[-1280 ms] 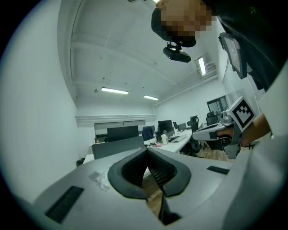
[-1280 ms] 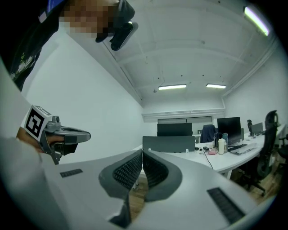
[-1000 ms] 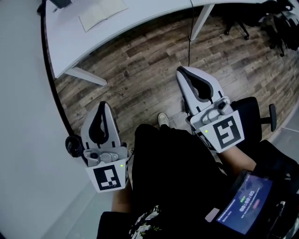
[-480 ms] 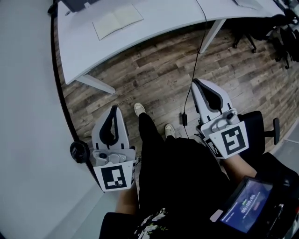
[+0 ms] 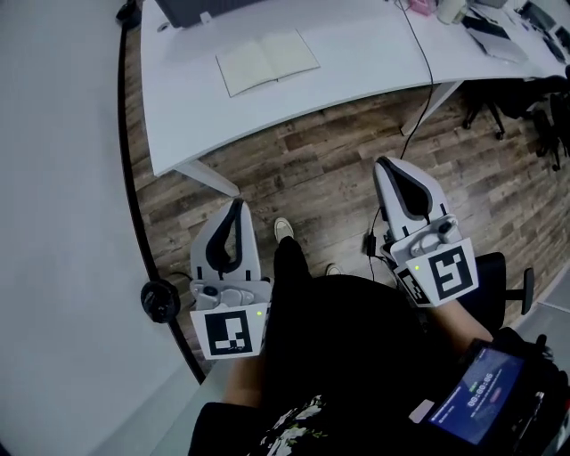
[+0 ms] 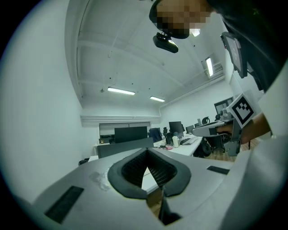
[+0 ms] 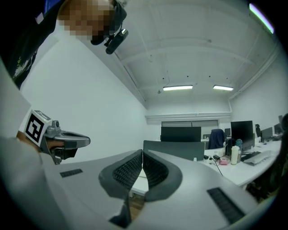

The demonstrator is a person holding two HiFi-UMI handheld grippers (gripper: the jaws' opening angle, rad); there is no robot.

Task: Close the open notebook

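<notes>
We find the notebook [image 5: 267, 61] well ahead on the desk [image 5: 356, 53], long axis crosswise, nearer the left tongs [image 5: 237, 203] than the right tongs [image 5: 386, 164]; both are pinched together, empty.

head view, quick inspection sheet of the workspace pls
surface: white desk, mostly bare
job's things: notebook lying open and flat on the desk, untouched
clutter: small items at the desk's far right end; dark panel at the back edge
grippers: left gripper and right gripper both shut, empty, over the floor short of the desk
cables: black cable across the desk, hanging off its front edge
surroundings: wood floor, white wall
</notes>
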